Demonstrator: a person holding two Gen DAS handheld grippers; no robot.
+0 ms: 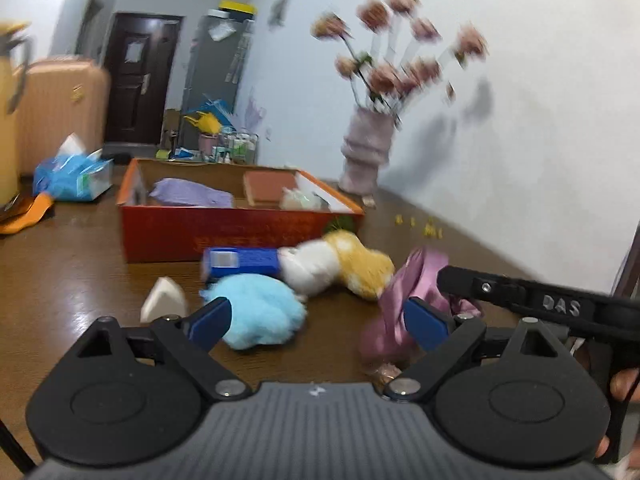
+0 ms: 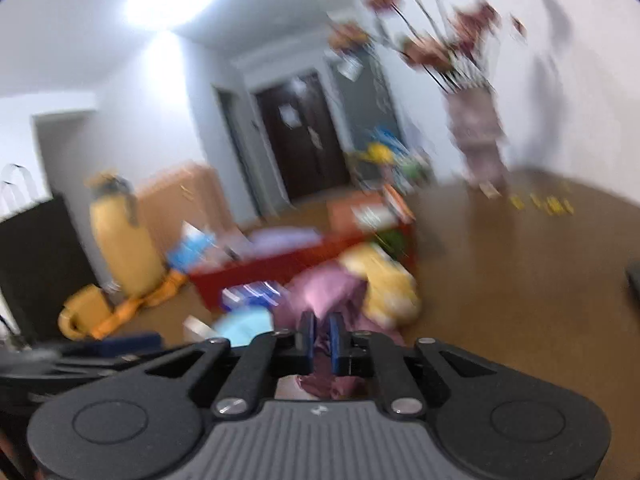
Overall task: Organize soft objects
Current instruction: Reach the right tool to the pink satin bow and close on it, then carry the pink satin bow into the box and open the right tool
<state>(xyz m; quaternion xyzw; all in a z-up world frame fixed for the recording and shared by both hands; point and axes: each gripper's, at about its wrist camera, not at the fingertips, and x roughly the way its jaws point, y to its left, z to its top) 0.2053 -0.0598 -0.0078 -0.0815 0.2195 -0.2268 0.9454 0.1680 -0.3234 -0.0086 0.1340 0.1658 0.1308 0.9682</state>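
The right tongs (image 2: pixel 322 338) pinch a shiny pink satin cloth (image 1: pixel 416 280), seemingly lifted just off the brown wooden bench (image 1: pixel 80 280), though the blur makes that hard to confirm. The left tongs (image 1: pixel 316 320) hang spread wide and empty, low over a fluffy light-blue plush ball (image 1: pixel 256 312). The slippery satin could slide free, or its trailing end could snag the yellow-and-white plush toy (image 1: pixel 340 264) before reaching the open red cardboard box (image 1: pixel 224 228)
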